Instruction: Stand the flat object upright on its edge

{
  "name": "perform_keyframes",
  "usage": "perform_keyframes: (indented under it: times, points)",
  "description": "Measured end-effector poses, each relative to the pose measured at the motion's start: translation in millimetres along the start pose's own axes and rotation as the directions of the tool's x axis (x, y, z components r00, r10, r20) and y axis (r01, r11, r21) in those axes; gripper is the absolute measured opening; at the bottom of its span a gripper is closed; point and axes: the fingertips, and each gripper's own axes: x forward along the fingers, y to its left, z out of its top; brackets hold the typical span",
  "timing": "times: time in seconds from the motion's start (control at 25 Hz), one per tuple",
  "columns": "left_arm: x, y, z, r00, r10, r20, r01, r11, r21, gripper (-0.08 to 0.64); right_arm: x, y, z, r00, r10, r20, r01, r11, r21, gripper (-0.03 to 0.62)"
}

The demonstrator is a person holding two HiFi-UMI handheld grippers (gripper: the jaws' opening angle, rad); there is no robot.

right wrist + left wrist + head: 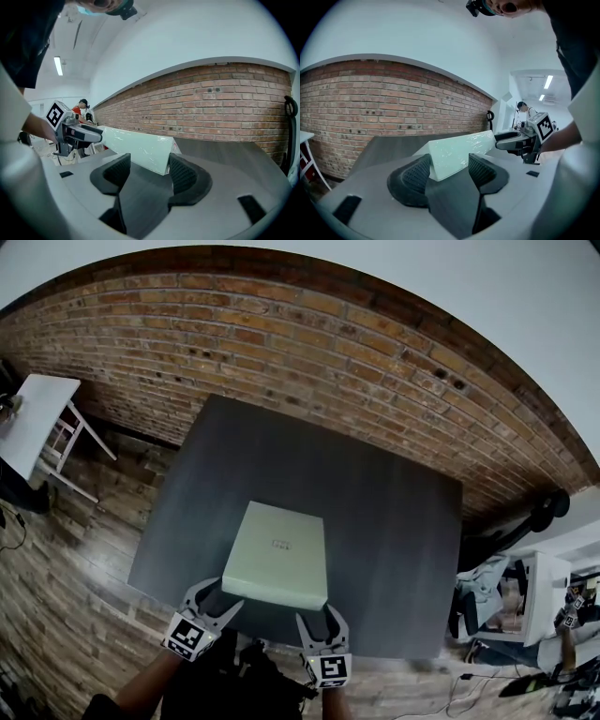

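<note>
A flat pale green box (277, 549), wrapped in shiny film, lies on the dark grey table (394, 549) toward its near edge. My left gripper (217, 596) is at the box's near left corner and my right gripper (319, 615) at its near right corner. In the left gripper view the box (459, 147) has a corner between the open jaws of the left gripper (449, 168), and the right gripper (520, 140) shows at the box's far end. In the right gripper view the box (136, 147) reaches between the open jaws of the right gripper (149, 168). Whether the pads touch the box is unclear.
A brick wall (281, 324) runs behind the table. A white side table (33, 418) stands on the wooden floor at the left. A white stand with clutter (525, 606) is at the right. The table's front edge lies just under both grippers.
</note>
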Motion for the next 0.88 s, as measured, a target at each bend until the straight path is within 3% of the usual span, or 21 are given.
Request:
perform_keyframes:
  times: [0.28,0.52,0.88]
  points:
    - [-1.1,13.7,24.5,0.999,-0.016,0.041,0.015,1.0,0.014,0.261,12.2,1.3,31.5,0.999,-0.002,0.048,0.003,1.0,-0.013,0.256]
    - [0.6,22.2,40.3,0.997,-0.058,0.054,0.056,0.998,0.032,0.262,23.0,-9.2,40.7,0.998,-0.052,0.044,0.054,0.997,-0.047,0.255]
    - [9.4,40.9,53.6,0.997,-0.028,0.066,0.025,0.998,0.054,0.262,38.8,-13.6,59.8,0.997,-0.062,0.047,0.064,0.997,-0.048,0.253]
